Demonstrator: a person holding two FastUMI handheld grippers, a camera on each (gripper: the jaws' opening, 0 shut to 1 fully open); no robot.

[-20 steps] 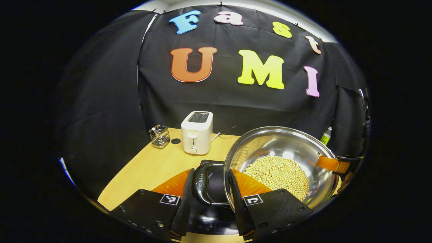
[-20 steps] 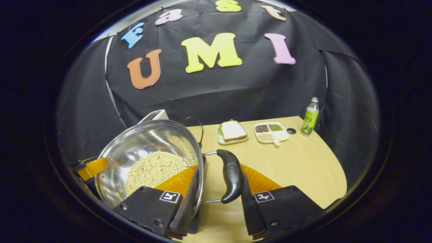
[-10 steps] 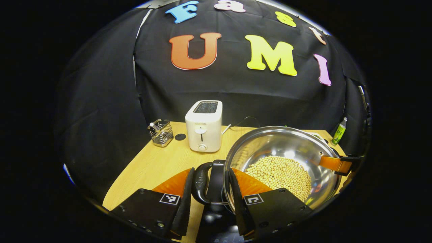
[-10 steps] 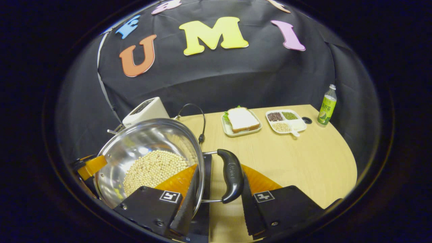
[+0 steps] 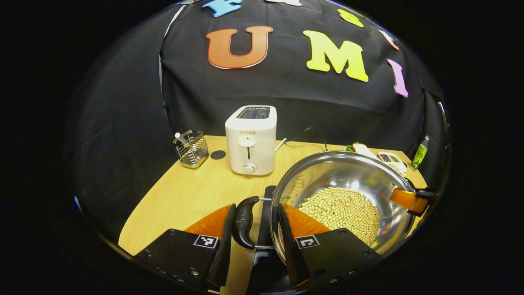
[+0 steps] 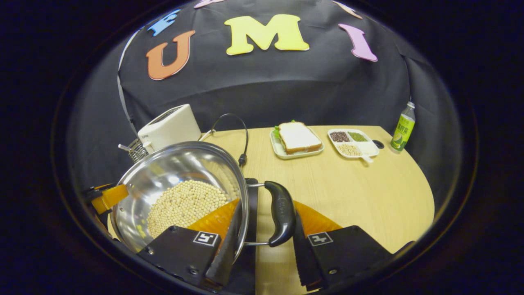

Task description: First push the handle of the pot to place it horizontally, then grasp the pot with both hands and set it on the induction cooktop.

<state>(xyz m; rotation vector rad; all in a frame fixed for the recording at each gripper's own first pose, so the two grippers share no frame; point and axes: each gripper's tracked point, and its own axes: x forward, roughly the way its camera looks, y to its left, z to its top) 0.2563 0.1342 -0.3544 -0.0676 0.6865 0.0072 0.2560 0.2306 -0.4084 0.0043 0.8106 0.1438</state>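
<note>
pot (image 5: 344, 192) lowered, cooktop (image 6: 250, 196) nearer beneath

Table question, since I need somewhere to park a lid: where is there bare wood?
Bare wood lies left of the pot, before the toaster and wire caddy, and right of it, before the sandwich plate and divided dish. The back edge is crowded.

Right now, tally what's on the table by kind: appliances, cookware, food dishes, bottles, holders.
Appliances: 2, toaster, induction cooktop
Cookware: 1, pot
Food dishes: 2, sandwich plate, divided tray
Bottles: 1, green bottle
Holders: 1, wire caddy
Total: 7
</note>
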